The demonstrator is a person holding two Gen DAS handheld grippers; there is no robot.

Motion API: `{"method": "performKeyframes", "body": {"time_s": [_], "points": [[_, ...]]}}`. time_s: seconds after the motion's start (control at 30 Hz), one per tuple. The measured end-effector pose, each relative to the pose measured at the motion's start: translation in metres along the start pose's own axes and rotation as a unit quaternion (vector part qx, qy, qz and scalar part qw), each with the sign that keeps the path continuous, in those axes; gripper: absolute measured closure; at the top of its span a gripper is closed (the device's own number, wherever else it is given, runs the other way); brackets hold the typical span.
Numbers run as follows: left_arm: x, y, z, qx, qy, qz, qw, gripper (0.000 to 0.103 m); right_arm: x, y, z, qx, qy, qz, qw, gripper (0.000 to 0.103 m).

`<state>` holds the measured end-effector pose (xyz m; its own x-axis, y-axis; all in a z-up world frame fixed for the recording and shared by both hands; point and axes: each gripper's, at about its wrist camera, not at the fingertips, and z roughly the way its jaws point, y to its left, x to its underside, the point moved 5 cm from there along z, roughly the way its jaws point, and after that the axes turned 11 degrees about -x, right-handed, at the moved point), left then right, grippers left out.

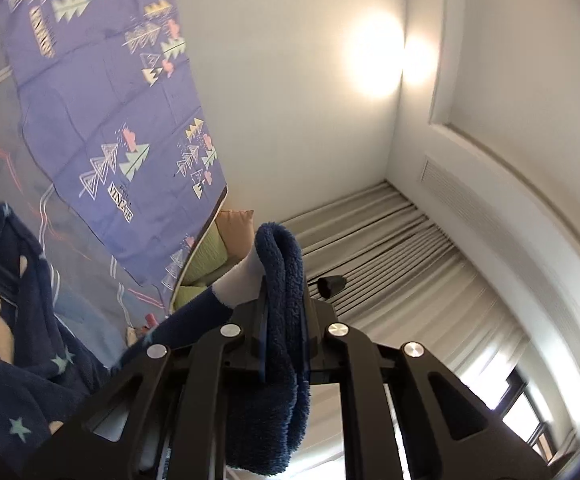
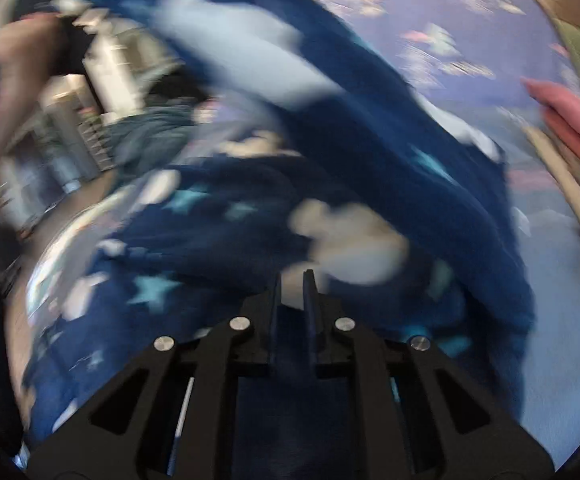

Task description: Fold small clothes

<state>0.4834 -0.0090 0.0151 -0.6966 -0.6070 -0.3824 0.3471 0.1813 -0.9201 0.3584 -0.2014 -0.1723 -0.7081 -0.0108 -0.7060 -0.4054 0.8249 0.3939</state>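
Observation:
A navy fleece garment with pale clouds and light-blue stars is pinched in a fold between the fingers of my left gripper, which is shut on it and raised toward the wall; the rest hangs down at the lower left. In the blurred right wrist view the same garment fills the middle, stretched over the bed. My right gripper points down at it with its fingers nearly together and navy cloth between them. A person's hand holds the other gripper at the upper left.
A purple bedsheet printed with trees covers the bed. Folded pink clothes lie at the right edge. Green and orange pillows sit by the white wall, with grey curtains beyond.

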Motion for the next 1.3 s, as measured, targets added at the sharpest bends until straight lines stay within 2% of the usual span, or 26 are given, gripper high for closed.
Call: {"method": "performKeyframes", "body": {"time_s": [0.1,0.17,0.27,0.37,0.43,0.5,0.53,0.6,0.7,0.73,0.8,0.87,0.97,1.03,1.07,1.13,1.17,1.23,1.27,1.3], "points": [[-0.001,0.000,-0.012,-0.022,-0.011,0.024,0.9994,0.093,-0.005,-0.026,-0.019,0.058,-0.047,0.048,0.996,0.093],[-0.001,0.011,-0.024,-0.030,-0.016,0.016,0.9993,0.093,-0.003,-0.038,-0.022,0.084,-0.050,0.067,0.993,0.093],[-0.001,0.036,-0.042,-0.045,-0.026,-0.002,0.9987,0.093,0.003,-0.051,-0.009,0.078,-0.014,0.093,0.993,0.093],[-0.001,0.071,-0.064,-0.073,-0.035,-0.023,0.9965,0.093,0.002,-0.054,-0.014,0.056,-0.019,0.104,0.993,0.091],[-0.001,0.096,-0.085,-0.095,-0.042,-0.039,0.9938,0.092,0.000,-0.053,-0.017,0.020,-0.018,0.113,0.993,0.077],[0.000,0.121,-0.106,-0.123,-0.047,-0.053,0.9898,0.092,-0.005,-0.046,-0.020,-0.035,-0.022,0.113,0.993,0.053],[0.002,0.136,-0.118,-0.139,-0.050,-0.065,0.9868,0.092,-0.007,-0.042,-0.020,-0.053,-0.026,0.109,0.992,0.049],[0.004,0.158,-0.134,-0.163,-0.053,-0.085,0.9816,0.091,-0.011,-0.035,-0.025,-0.094,-0.037,0.104,0.989,0.029],[0.010,0.187,-0.157,-0.202,-0.061,-0.114,0.9709,0.086,-0.015,-0.035,-0.028,-0.145,-0.041,0.119,0.981,0.024],[0.012,0.196,-0.164,-0.218,-0.063,-0.120,0.9664,0.081,-0.016,-0.036,-0.026,-0.156,-0.042,0.125,0.979,0.024],[0.013,0.210,-0.178,-0.270,-0.072,-0.121,0.9527,0.058,-0.018,-0.039,-0.030,-0.181,-0.051,0.142,0.972,0.024],[0.010,0.214,-0.193,-0.299,-0.097,-0.116,0.9421,0.054,-0.021,-0.044,-0.038,-0.212,-0.066,0.163,0.961,0.024],[0.007,0.205,-0.205,-0.293,-0.118,-0.113,0.9421,0.054,-0.027,-0.057,-0.051,-0.250,-0.101,0.198,0.942,0.024],[0.006,0.185,-0.205,-0.303,-0.122,-0.077,0.9420,0.054,-0.026,-0.061,-0.062,-0.257,-0.130,0.213,0.934,0.035],[0.007,0.178,-0.205,-0.307,-0.123,-0.063,0.9418,0.053,-0.029,-0.062,-0.064,-0.258,-0.135,0.210,0.933,0.049],[0.010,0.158,-0.196,-0.313,-0.118,-0.025,0.9419,0.053,-0.035,-0.057,-0.066,-0.277,-0.131,0.189,0.933,0.053],[0.011,0.150,-0.187,-0.314,-0.113,-0.013,0.9425,0.053,-0.036,-0.053,-0.066,-0.293,-0.126,0.182,0.930,0.053],[0.019,0.136,-0.168,-0.311,-0.093,0.013,0.9458,0.052,-0.038,-0.036,-0.057,-0.371,-0.071,0.165,0.911,0.052],[0.023,0.134,-0.162,-0.311,-0.085,0.021,0.9463,0.052,-0.037,-0.027,-0.051,-0.395,-0.030,0.156,0.905,0.042],[0.028,0.131,-0.152,-0.316,-0.076,0.034,0.9452,0.052,-0.032,-0.019,-0.042,-0.385,0.019,0.146,0.911,0.029]]}}
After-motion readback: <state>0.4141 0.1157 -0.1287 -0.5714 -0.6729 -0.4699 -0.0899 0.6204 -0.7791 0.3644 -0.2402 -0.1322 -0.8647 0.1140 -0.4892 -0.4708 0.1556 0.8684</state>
